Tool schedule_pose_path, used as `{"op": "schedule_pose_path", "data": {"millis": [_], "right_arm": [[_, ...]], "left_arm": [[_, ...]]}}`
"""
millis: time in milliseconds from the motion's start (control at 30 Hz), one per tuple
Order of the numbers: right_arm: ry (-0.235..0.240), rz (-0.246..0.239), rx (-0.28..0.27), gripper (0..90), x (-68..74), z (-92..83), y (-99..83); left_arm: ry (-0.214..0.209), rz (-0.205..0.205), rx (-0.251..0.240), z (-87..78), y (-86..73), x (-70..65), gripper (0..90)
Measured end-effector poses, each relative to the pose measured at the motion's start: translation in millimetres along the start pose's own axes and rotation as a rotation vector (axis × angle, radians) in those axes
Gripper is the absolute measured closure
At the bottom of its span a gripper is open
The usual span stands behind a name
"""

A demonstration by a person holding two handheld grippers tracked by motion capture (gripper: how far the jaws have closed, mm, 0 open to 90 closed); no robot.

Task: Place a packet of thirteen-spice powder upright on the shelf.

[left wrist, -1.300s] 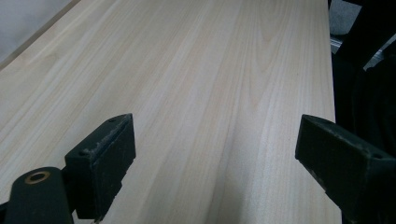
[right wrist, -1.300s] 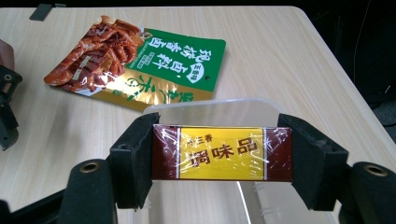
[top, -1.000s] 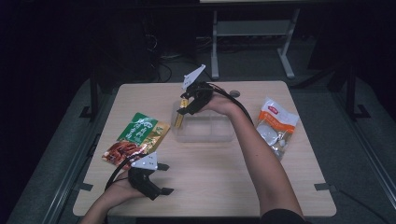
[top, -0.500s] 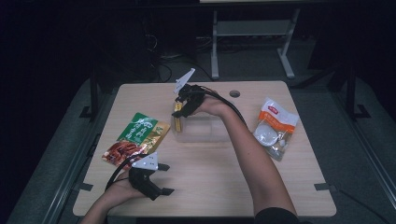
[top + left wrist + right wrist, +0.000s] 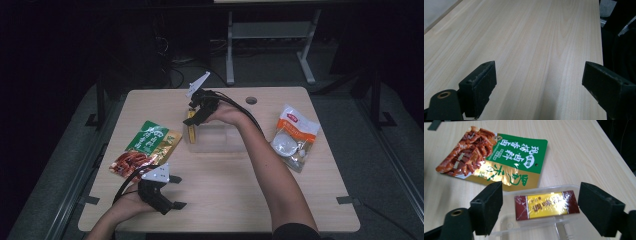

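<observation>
The small packet (image 5: 546, 205) looks to be in the clear box (image 5: 529, 226) now, right gripper (image 5: 540, 207) has just been opening around it, left gripper (image 5: 537, 87) wide open and empty, two bags left

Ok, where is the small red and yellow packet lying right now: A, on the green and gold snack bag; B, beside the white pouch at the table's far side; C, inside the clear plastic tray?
C: the red and yellow packet lies inside the clear plastic tray.
</observation>
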State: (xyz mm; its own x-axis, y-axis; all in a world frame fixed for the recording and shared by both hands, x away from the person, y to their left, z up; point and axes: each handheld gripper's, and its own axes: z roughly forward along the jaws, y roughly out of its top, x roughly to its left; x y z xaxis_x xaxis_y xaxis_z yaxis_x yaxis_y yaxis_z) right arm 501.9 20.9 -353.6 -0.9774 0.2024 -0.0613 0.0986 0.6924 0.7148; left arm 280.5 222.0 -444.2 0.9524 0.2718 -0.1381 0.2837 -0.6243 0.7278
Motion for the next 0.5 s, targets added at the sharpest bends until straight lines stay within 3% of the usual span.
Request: {"op": "schedule_pose_path", "data": {"millis": [500], "right_arm": [[-0.046, 0.048, -0.043, 15.5, 22.0, -41.0, -22.7]], "left_arm": [[0.047, -0.017, 0.018, 1.1, 0.7, 3.9, 12.4]]}}
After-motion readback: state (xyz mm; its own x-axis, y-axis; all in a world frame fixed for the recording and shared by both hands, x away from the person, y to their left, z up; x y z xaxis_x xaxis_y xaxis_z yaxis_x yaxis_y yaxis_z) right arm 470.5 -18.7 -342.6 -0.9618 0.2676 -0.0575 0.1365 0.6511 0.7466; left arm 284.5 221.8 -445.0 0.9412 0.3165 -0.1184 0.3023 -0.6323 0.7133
